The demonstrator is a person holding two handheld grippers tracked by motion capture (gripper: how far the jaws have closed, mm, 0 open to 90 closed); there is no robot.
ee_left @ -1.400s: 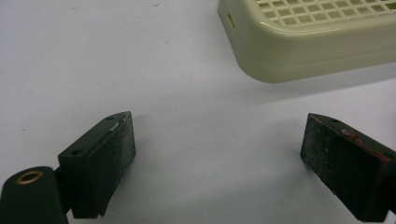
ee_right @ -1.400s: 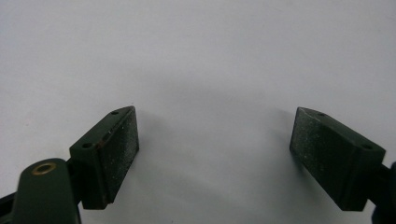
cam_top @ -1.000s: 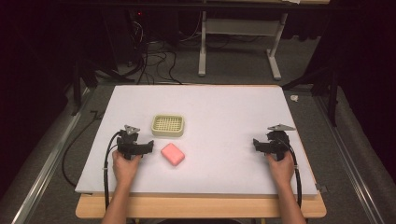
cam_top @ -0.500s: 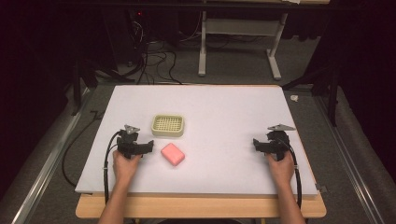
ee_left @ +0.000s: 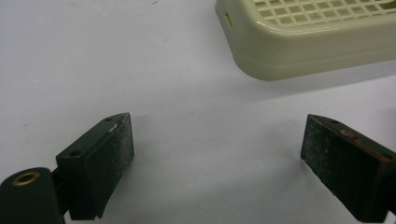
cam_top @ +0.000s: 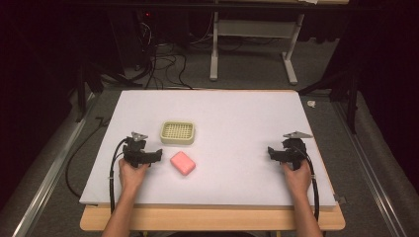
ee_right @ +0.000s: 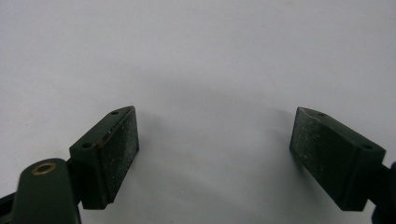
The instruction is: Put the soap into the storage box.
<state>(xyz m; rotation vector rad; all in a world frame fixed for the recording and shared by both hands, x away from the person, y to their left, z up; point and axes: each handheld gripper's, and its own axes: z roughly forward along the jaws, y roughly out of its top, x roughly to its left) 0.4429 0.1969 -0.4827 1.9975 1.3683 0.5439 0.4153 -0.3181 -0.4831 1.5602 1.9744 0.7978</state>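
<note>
Hand-held gripper [ee_left: 217,154]: the left one, seen along its two black jaws, which rise from the bottom edge and stand wide apart with nothing between them.
Left jaw: dusty, scuffed pad face turned inward; two small screw holes on its top; a brass-ringed hole on the black part at its base.
Right jaw: pad face likewise dusty, with a reddish smear along its upper edge.
Worktop [ee_left: 116,60]: plain white, bare between and ahead of the jaws, soft shadows under them.
Soap dish [ee_left: 308,37]: cream plastic with a grid top, ahead and to the right of the jaws, apart from both, cut off by the top edge.
</note>
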